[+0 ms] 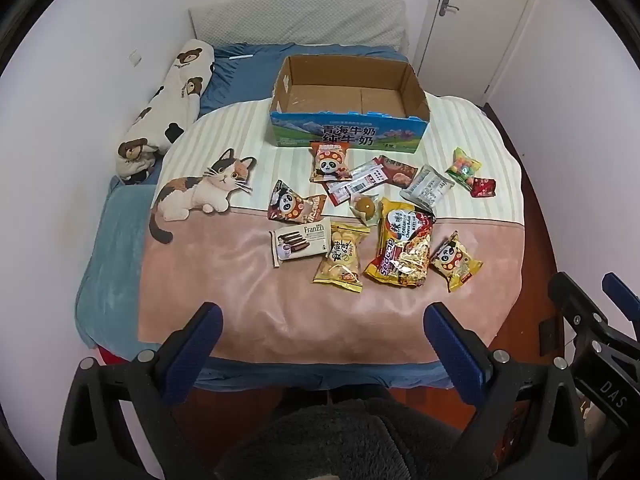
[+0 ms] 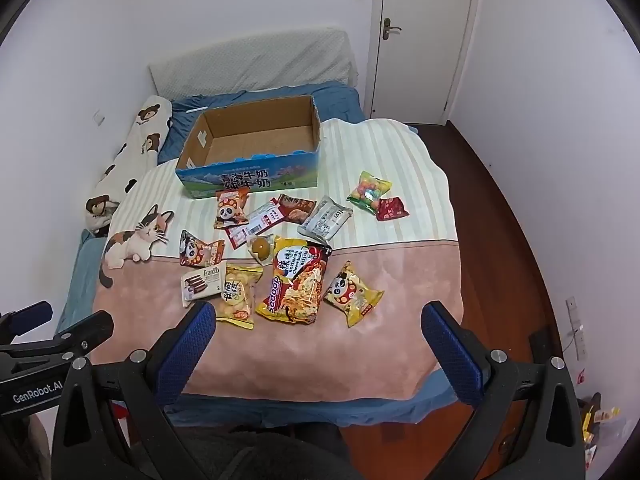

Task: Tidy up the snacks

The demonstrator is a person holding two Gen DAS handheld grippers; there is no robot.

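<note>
snacks all loose, box empty, nothing grabbed yet

i had both tools hanging over the near edge of the bed, tilted down at the spread. the cardboard box (image 1: 348, 92) sat empty at the far side of the blanket (image 1: 256, 296), and the snacks lay scattered between it and me. nearest were the noodle pack (image 2: 296, 284), the yellow panda pack (image 2: 352, 294), the yellow biscuit pack (image 2: 238, 296) and the franzzi wafer box (image 2: 202, 283). the candy bag (image 2: 368, 192) and small red packet (image 2: 392, 209) lay off to the right, well apart from the box.

my read: first pick wasn't started. best to take a near, isolated pack first, the yellow panda one for the right side, pinch it across the crimped edge rather than the puffy middle, lift clear, then drop it flat in a box corner so later ones stack.

left gripper (image 1: 322, 340) was spread wide, nothing between the pads, touching nothing. right gripper (image 2: 320, 340) same: fully released, empty, above the blanket.
</note>
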